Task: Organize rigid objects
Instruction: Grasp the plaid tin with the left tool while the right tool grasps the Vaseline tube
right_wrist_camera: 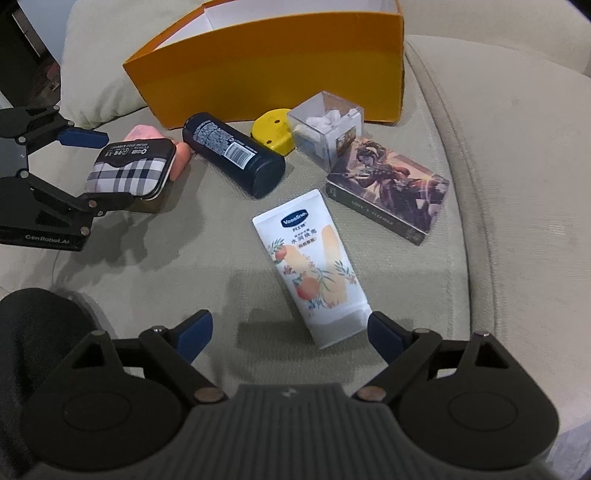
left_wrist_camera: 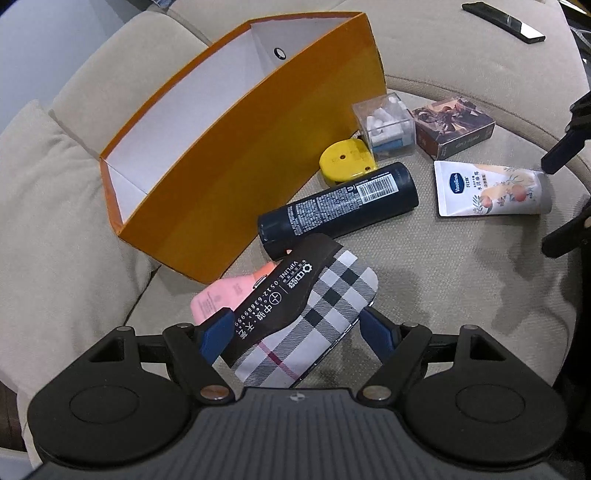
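Observation:
My left gripper (left_wrist_camera: 297,328) is shut on a plaid tin case (left_wrist_camera: 306,325), held just above the sofa seat; it also shows in the right wrist view (right_wrist_camera: 127,173). An open orange box (left_wrist_camera: 207,147) with a white inside stands behind. On the seat lie a pink item (left_wrist_camera: 221,295), a dark cylinder bottle (left_wrist_camera: 340,206), a yellow tape measure (left_wrist_camera: 347,160), a clear cube box (left_wrist_camera: 384,123), an illustrated card box (left_wrist_camera: 454,125) and a Vaseline tube (right_wrist_camera: 314,266). My right gripper (right_wrist_camera: 290,332) is open and empty, its fingers either side of the tube's cap end.
The beige sofa cushion (right_wrist_camera: 498,184) carries everything. A black remote-like object (left_wrist_camera: 502,20) lies at the far right on the sofa back. A back cushion (left_wrist_camera: 55,221) sits left of the orange box.

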Action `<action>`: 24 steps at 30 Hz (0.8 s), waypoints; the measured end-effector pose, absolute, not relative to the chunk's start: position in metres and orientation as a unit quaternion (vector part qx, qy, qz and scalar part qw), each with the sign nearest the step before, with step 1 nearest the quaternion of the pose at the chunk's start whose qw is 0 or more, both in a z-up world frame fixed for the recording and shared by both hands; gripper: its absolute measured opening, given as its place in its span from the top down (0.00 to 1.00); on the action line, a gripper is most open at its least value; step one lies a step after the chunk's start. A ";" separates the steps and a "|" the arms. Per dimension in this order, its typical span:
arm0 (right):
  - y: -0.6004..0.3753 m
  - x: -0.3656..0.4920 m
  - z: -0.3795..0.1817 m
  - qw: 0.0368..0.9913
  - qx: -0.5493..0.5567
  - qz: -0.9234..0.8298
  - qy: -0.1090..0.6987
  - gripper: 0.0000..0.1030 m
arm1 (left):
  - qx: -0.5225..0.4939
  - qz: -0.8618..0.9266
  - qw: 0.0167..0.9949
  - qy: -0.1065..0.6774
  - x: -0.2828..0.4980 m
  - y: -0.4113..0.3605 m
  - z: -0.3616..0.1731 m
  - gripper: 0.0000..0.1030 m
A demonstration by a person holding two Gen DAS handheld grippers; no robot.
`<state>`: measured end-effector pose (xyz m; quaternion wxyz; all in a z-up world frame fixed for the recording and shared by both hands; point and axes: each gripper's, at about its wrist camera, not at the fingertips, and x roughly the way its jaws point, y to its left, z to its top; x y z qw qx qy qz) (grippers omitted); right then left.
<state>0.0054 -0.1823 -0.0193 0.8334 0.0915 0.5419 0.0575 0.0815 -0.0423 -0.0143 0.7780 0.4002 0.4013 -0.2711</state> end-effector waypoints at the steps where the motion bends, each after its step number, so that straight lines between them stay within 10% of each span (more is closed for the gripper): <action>1: -0.182 0.007 -0.022 0.835 0.089 0.055 0.541 0.09 | 0.398 -0.271 0.778 0.403 0.082 -0.042 -0.015 0.10; 24: -0.182 0.034 -0.035 0.840 0.110 0.046 0.530 0.08 | 0.431 -0.246 0.769 0.403 0.079 -0.055 -0.036 0.09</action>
